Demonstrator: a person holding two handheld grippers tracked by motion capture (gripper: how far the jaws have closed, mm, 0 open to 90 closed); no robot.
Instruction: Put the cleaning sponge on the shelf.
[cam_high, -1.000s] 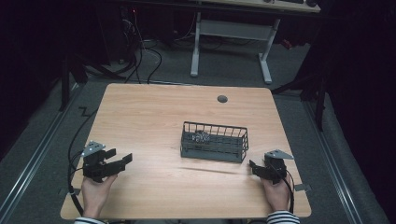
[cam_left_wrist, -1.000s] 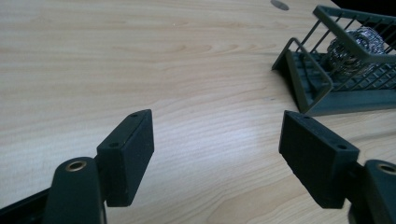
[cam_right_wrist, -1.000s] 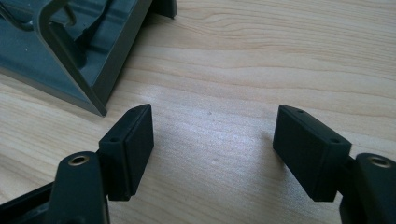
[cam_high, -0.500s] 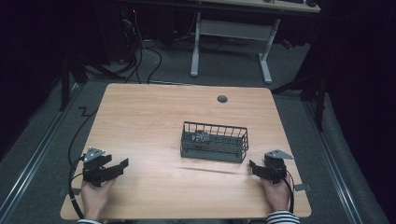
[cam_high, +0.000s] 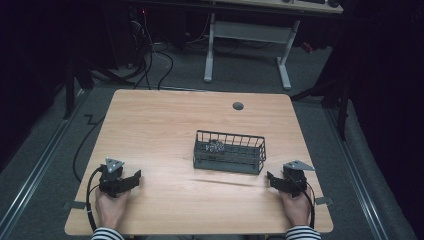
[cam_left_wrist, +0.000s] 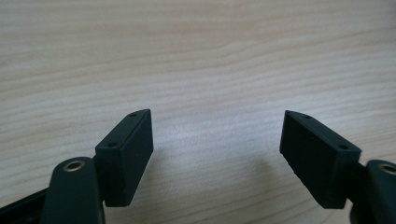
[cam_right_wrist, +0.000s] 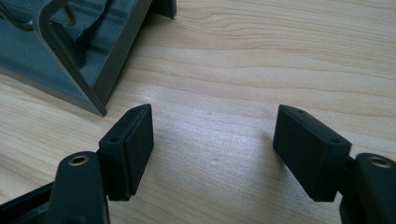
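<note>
Sliding back toward the near bench (cam_high: 165, 130) edge over the last second, the left tongs (cam_high: 131, 180) rest spread and empty; the right tongs (cam_high: 271, 179) — also spread — sit just beside the basket (cam_high: 229, 156), mid-bench, ungrasped.

wooden table (cam_high: 165, 130) with a round grommet hole (cam_high: 238, 106); white desk frame (cam_high: 247, 47) and cables (cam_high: 150, 55) beyond

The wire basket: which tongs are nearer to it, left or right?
Right. The right tongs sit just off the wire basket at its near right corner; the left tongs lie well away to its left.
</note>
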